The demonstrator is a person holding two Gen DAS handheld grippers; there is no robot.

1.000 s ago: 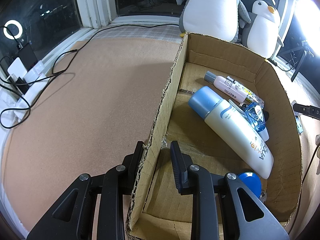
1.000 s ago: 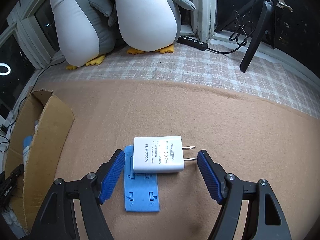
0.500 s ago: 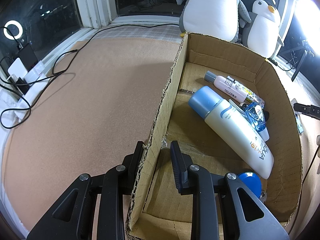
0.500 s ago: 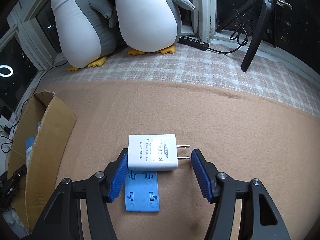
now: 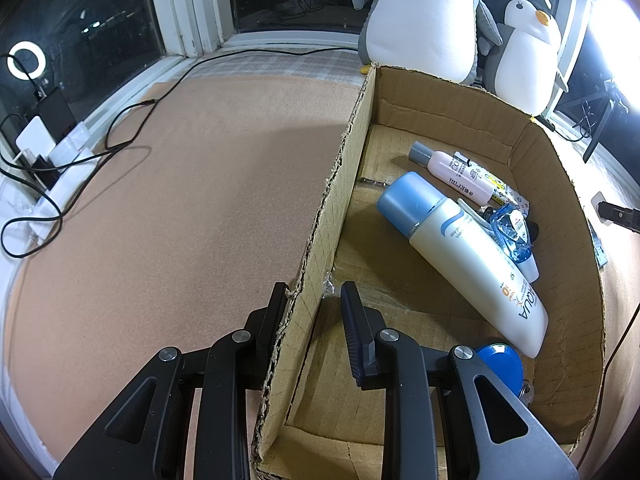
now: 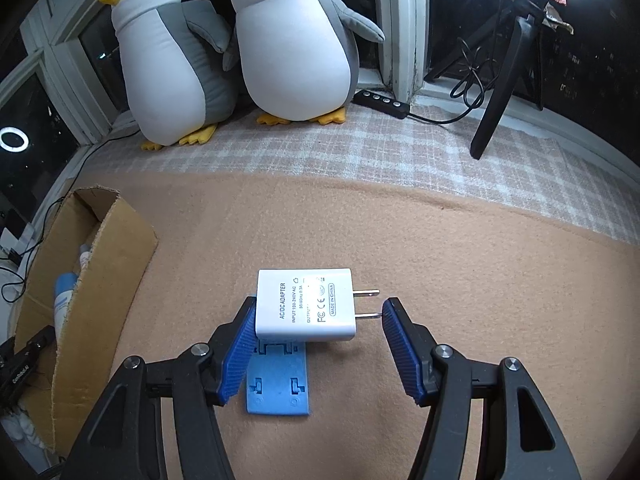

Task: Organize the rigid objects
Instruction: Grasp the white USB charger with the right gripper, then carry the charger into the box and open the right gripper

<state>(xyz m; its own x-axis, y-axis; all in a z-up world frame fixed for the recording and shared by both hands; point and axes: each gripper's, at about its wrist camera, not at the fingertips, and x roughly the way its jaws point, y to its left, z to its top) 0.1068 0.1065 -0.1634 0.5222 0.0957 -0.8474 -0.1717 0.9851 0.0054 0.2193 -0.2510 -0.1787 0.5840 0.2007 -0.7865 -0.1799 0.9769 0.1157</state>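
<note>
So, biggest first: one cardboard box [image 5: 460, 128], and your left gripper [image 5: 316, 308] is clamped on its near side wall. Two plush penguins [image 6: 296, 40] sit well beyond your right gripper [image 6: 320, 336]. Inside the box, ahead of the left tongs, two bottles [image 5: 468, 256]. One white adapter [image 6: 306, 304] sits between your right tongs, pinched end to end, over one blue plastic piece [image 6: 278, 388].

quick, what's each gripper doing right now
left gripper: shut on the cardboard box wall.
right gripper: clamped on the white AC/DC adapter, end to end.
</note>
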